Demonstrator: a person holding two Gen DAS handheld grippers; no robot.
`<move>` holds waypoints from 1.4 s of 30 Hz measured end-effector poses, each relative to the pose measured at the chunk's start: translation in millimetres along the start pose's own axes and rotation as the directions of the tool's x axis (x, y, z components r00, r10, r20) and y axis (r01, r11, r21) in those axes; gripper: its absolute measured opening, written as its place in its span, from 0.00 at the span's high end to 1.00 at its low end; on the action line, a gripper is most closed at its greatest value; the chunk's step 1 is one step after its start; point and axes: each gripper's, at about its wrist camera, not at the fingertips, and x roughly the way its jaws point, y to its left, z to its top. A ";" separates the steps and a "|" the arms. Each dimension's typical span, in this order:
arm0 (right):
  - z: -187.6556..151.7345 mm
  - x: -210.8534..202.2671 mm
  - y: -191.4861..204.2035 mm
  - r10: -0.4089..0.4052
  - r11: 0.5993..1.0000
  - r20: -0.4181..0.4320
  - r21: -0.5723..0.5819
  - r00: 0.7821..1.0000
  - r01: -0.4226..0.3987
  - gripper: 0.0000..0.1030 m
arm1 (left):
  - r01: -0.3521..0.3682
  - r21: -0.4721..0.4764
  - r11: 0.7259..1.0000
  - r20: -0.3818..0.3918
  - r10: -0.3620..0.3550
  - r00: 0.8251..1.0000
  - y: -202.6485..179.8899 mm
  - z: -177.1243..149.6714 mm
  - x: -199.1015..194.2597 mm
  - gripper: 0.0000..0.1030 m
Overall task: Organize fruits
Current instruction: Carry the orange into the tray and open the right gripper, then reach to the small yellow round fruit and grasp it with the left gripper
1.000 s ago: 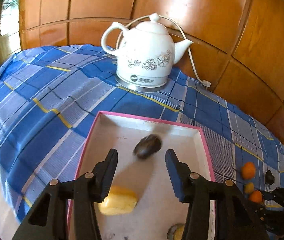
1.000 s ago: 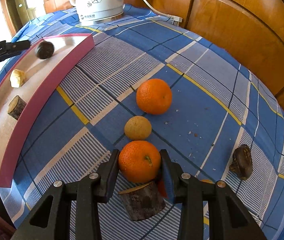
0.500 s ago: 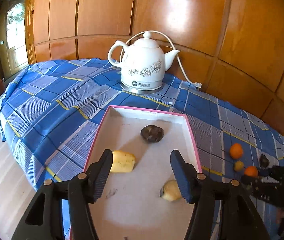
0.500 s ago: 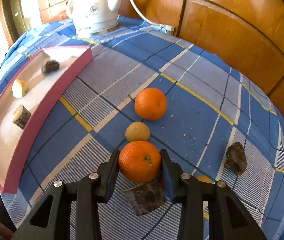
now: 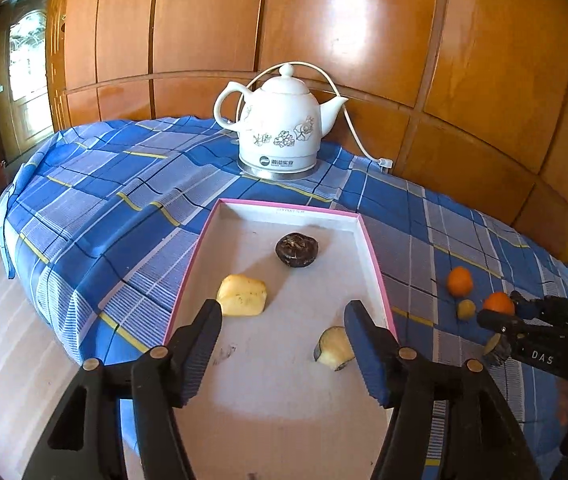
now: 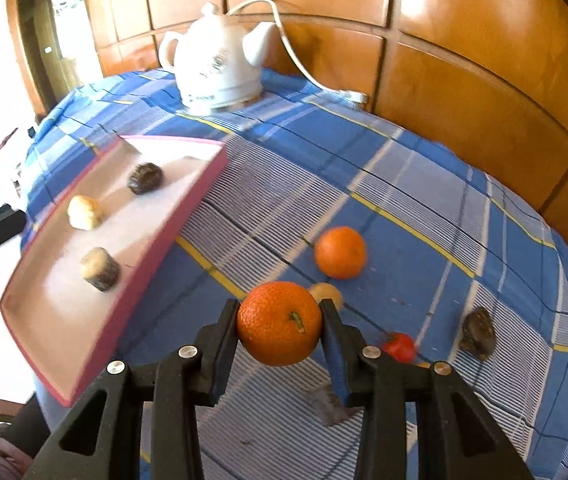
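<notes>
Lifted off the tabletop point(image 6: 424, 184), our orange point(image 6: 280, 323) sits squeezed in our right tool point(image 6: 280, 326). Our left tool point(image 5: 282, 332) has just been opening, empty, over the pink tray point(image 5: 376, 264). Three pieces are in; several wait.

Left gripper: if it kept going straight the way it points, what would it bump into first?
Probably the bare floor of the pink-rimmed tray, between the yellow fruit piece and the cut piece; depth is hard to judge.

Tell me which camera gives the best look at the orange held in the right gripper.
The right wrist view: the held orange fills the middle, sharp, stem visible, clamped by the right gripper. The left wrist view shows it only tiny at the right edge.
</notes>
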 end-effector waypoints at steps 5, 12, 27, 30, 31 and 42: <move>13.1 -0.8 25.7 0.063 0.998 0.011 -0.030 0.998 -0.063 0.62 | -0.006 -0.007 1.000 -0.006 0.006 1.000 4.7 -3.4 -1.4 0.36; 34.6 13.0 63.7 0.145 0.988 0.004 -0.059 0.989 -0.145 0.62 | -0.012 -0.023 1.000 0.020 0.013 1.000 11.6 -3.2 -10.7 0.35; 71.6 51.3 114.7 0.278 0.961 -0.024 -0.010 0.960 -0.278 0.60 | -0.028 -0.014 1.000 0.056 0.028 0.998 19.1 -3.9 -25.9 0.33; 69.7 49.5 113.3 0.281 0.960 -0.020 -0.006 0.960 -0.281 0.57 | -0.025 -0.014 1.000 0.053 0.026 0.998 19.6 -5.0 -26.4 0.33; 68.6 48.4 112.1 0.281 0.960 -0.017 -0.004 0.960 -0.281 0.57 | -0.025 -0.015 1.000 0.054 0.026 0.998 19.3 -5.2 -26.5 0.33; 44.7 20.6 69.9 0.228 0.972 0.024 0.045 0.973 -0.229 0.57 | -0.014 -0.002 1.000 0.046 0.014 0.999 11.9 -8.1 -26.0 0.31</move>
